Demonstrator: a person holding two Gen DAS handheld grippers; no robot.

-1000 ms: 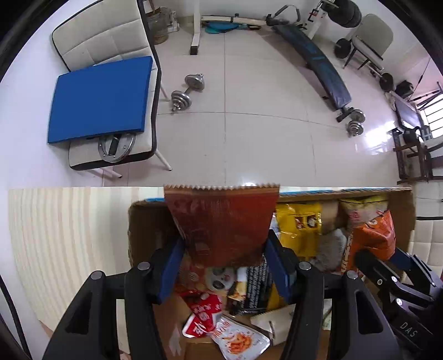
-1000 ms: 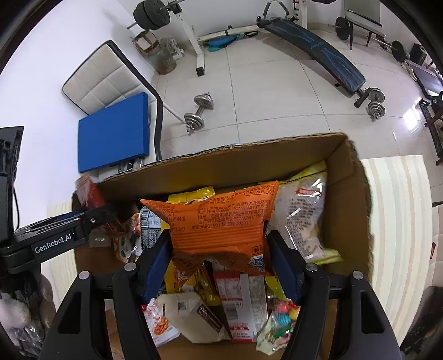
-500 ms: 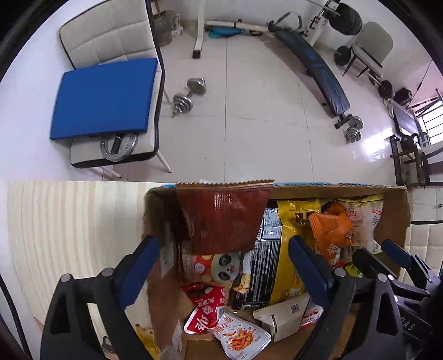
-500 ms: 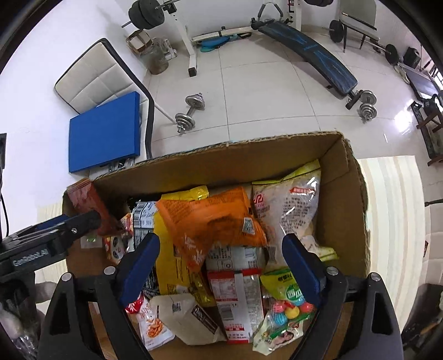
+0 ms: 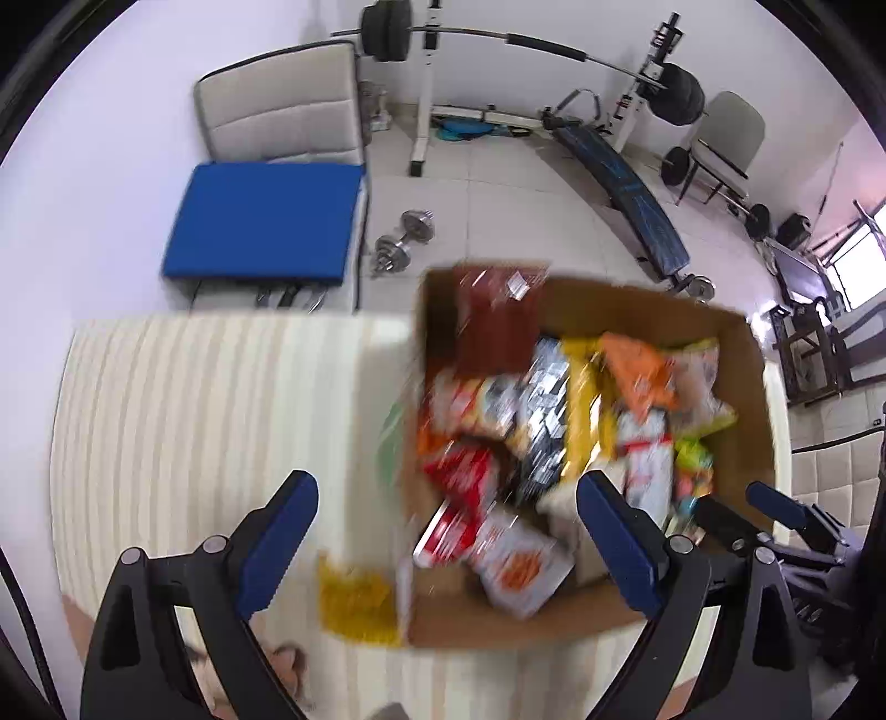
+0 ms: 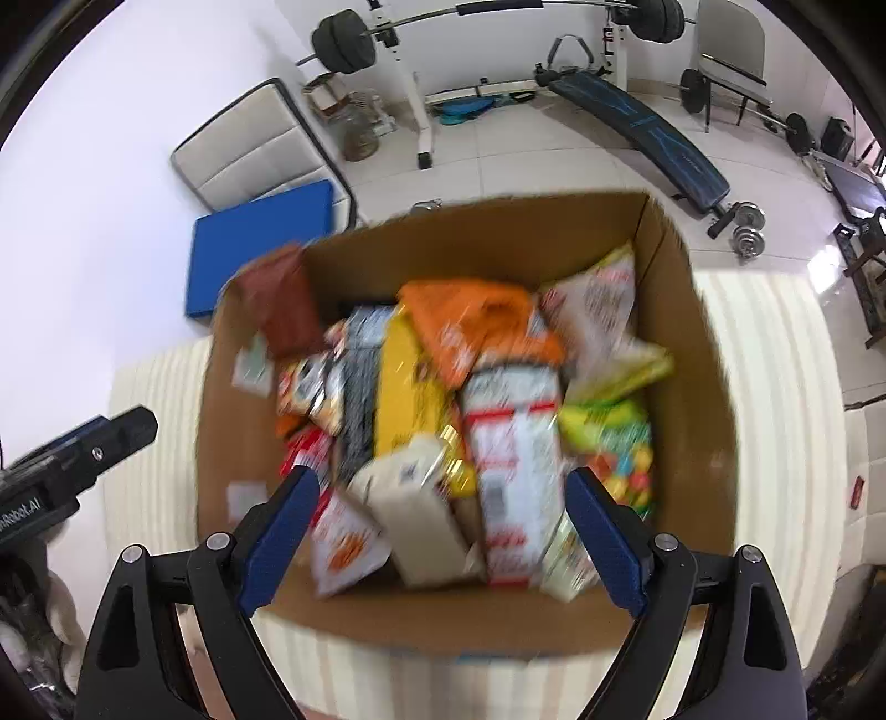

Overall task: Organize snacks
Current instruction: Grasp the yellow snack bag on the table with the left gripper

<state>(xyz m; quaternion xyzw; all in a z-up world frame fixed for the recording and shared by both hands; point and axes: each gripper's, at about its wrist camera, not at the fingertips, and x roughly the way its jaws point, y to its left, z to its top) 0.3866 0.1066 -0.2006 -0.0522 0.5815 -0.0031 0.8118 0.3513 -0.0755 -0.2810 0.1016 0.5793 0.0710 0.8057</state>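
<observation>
The cardboard box (image 6: 686,343) of snack packets sits on the striped desk (image 5: 210,399). Both grippers' jaws have just been opening and now stand wide, nothing between them. The left gripper (image 5: 446,545) hangs over the box's left wall; only its view shows a yellow packet (image 5: 357,601) outside on the desk. The right gripper (image 6: 443,531) hangs over the box's near side, showing the orange bag (image 6: 470,327) and brown packet (image 6: 279,299) lying inside.

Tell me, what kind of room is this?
Probably a home gym doubling as a workspace: a barbell on its rack, a sit-up bench and a dumbbell on the tiled floor, behind a snack-filled cardboard box.
</observation>
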